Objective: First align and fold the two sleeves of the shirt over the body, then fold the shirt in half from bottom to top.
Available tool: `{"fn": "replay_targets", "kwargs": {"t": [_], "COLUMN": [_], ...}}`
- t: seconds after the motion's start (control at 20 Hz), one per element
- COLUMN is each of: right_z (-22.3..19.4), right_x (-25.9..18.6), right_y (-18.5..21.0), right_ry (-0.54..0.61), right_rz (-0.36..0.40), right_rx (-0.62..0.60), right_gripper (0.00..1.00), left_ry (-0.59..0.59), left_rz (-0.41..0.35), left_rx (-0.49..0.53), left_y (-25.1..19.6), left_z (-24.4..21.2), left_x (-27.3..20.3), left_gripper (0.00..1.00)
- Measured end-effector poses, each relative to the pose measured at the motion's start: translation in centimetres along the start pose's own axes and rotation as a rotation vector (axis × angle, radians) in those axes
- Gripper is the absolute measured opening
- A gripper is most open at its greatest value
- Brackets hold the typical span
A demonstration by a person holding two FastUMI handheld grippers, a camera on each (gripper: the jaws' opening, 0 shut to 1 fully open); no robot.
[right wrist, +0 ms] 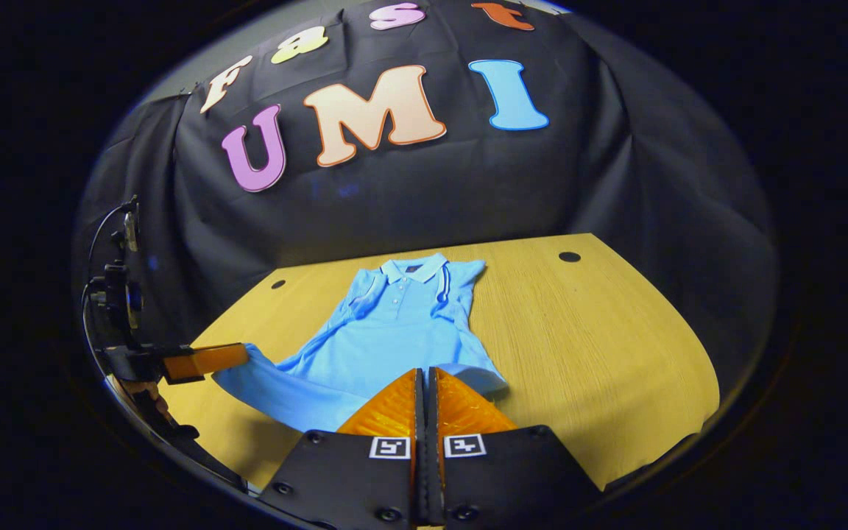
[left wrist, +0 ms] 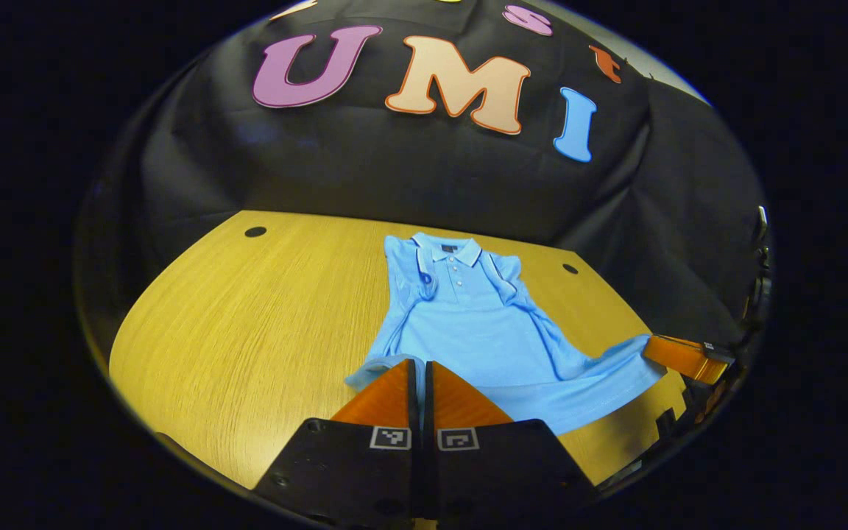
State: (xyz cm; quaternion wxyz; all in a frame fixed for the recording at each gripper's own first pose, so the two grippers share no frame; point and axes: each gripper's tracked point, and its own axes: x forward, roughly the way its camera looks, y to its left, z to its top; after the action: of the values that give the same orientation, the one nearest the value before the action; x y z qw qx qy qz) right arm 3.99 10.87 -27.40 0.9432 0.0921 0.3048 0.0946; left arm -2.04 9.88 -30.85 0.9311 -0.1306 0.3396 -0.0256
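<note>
Shirt (left wrist: 483,331) hem pinched by both tools.

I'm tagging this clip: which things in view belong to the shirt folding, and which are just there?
Job: light blue polo shirt, sleeves already folded in; left gripper and right gripper, each shut on its bottom hem.
Just there: yellow wooden table with dark round holes.

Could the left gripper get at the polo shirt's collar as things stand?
Probably yes. The left gripper sits shut at the polo shirt's bottom hem, and between it and the collar lies only flat shirt body with folded sleeves. The right gripper is off at the other hem corner.
</note>
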Motion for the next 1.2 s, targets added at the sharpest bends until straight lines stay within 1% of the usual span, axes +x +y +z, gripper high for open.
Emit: {"fn": "replay_targets", "kwargs": {"t": [0.3, 0.5, 0.65, 0.8, 0.95, 1.05, 1.2], "right_z": [6.3, 9.2, 11.3, 12.5, 12.7, 12.1, 11.0], "right_x": [6.2, 11.5, 15.6, 19.8, 24.2, 26.8, 30.0], "right_y": [0.9, 1.0, 0.4, -0.6, -1.8, -2.7, -3.9], "right_ry": [-0.077, -0.106, -0.128, -0.138, -0.131, -0.121, -0.103], "right_rz": [-0.001, -0.012, -0.034, -0.059, -0.091, -0.116, -0.159], "right_rx": [-0.004, -0.018, -0.022, -0.018, -0.025, -0.029, -0.042], "right_gripper": [0.02, 0.02, 0.02, 0.02, 0.02, 0.02, 0.02], "left_ry": [-0.038, -0.072, -0.092, -0.088, -0.092, -0.083, -0.047], "left_rz": [-0.03, -0.043, -0.055, -0.057, -0.045, -0.04, -0.038], "left_rx": [0.003, 0.018, 0.022, 0.002, 0.012, 0.019, 0.022], "left_y": [1.3, 2.0, 2.4, 3.3, 4.5, 5.1, 5.6], "left_z": [6.1, 10.0, 12.6, 14.1, 14.9, 14.7, 13.0], "left_x": [5.8, 10.4, 14.6, 18.7, 22.6, 25.0, 28.3], "left_gripper": [0.0, 0.0, 0.0, 0.0, 0.0, 0.0, 0.0]}}
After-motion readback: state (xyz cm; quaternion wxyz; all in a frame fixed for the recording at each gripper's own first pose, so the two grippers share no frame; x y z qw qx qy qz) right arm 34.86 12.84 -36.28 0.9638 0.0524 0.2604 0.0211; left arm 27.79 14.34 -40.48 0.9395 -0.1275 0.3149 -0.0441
